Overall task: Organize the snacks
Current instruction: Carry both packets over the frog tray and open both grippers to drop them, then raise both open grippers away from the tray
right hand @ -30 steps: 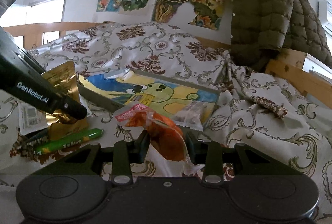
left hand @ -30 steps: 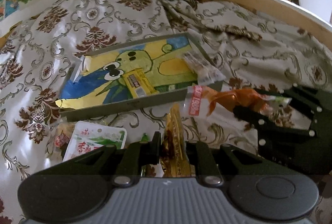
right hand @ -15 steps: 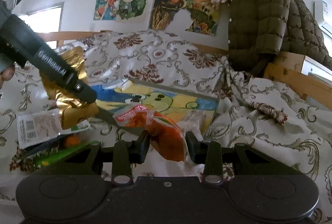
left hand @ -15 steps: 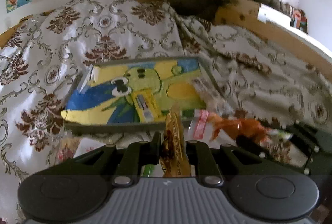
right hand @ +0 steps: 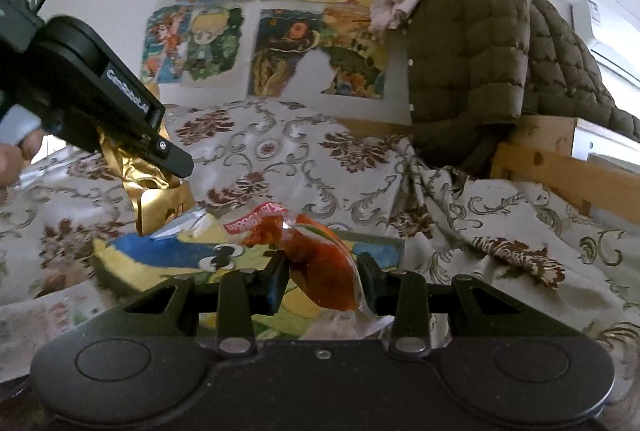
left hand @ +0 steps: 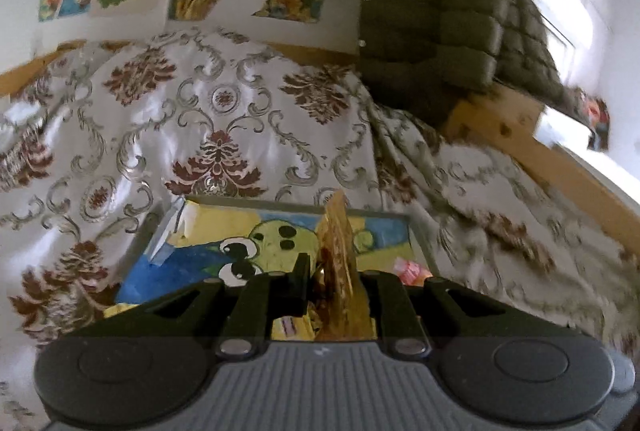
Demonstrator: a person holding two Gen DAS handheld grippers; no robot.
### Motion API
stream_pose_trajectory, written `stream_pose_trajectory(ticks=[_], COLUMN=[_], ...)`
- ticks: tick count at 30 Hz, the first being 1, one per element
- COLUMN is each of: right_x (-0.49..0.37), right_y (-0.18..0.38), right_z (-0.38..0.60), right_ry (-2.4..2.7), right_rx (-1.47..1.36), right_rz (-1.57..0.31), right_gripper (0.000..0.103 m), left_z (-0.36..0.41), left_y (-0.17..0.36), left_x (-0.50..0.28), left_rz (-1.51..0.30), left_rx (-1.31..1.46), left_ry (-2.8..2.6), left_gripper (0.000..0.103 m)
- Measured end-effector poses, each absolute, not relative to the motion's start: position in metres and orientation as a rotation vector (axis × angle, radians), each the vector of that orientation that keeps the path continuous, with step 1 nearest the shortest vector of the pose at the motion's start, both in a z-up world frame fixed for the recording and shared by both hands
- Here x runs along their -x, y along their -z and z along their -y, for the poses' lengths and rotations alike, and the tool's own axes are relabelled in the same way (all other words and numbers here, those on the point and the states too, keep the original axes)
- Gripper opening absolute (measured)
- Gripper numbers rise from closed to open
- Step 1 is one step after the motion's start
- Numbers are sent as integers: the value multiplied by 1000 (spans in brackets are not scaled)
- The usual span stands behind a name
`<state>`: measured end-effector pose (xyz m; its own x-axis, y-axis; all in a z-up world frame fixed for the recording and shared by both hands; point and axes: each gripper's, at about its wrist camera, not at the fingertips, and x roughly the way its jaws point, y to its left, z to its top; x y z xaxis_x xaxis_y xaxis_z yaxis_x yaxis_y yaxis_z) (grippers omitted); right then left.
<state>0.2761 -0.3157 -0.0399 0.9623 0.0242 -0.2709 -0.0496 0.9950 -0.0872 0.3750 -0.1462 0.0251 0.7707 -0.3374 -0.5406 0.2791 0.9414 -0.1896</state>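
Note:
In the left wrist view my left gripper (left hand: pixel 334 271) is shut on a crinkled gold packet (left hand: pixel 338 227), held edge-up over the near edge of the tray (left hand: pixel 256 200), whose floor shows a painted frog. A small pink packet (left hand: pixel 408 269) lies in the tray at the right. In the right wrist view my right gripper (right hand: pixel 323 267) is shut on a clear packet of orange-red snack (right hand: pixel 320 263) with a red label, also above the tray (right hand: pixel 140 251). The left gripper (right hand: pixel 176 163) hangs up left with the gold packet (right hand: pixel 158 201) dangling from it.
The tray lies on a shiny floral bedspread (left hand: pixel 216 103). An olive quilted jacket (right hand: pixel 480 51) hangs over the wooden bed frame (right hand: pixel 560 167) at the right. Posters (right hand: pixel 280 43) cover the wall behind. A flat white packet (right hand: pixel 40 315) lies on the bedspread at the lower left.
Both grippers have risen and moved forward over the tray, each still holding its packet. The loose snacks in front of the tray have dropped out of the left wrist view.

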Motion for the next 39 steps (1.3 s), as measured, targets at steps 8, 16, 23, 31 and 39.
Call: stream_pose_trajectory(ticks=[8,16,23,31,39], right_x=[-321,-335,-339,-342,-333], right_y=[60,79,87,89,50], right_z=[307,291,280,278,280], right_ry=[-5,2,25,0,-74], right_rx=[136,242,324,315,157], right_rz=[-310,-326,-361,-425,-477], right_gripper=[40,40,45,72,99], left_z=[151,147,149,146,131], left_y=[28,54,59,52,38], left_x=[-427,-440,-442,-435,-411], left_rz=[-711,-769,-778,-740,-704], left_rx=[156,170,96,39,79], left_ry=[302,273,184,123,113], left_gripper=[16,16,35,86,102])
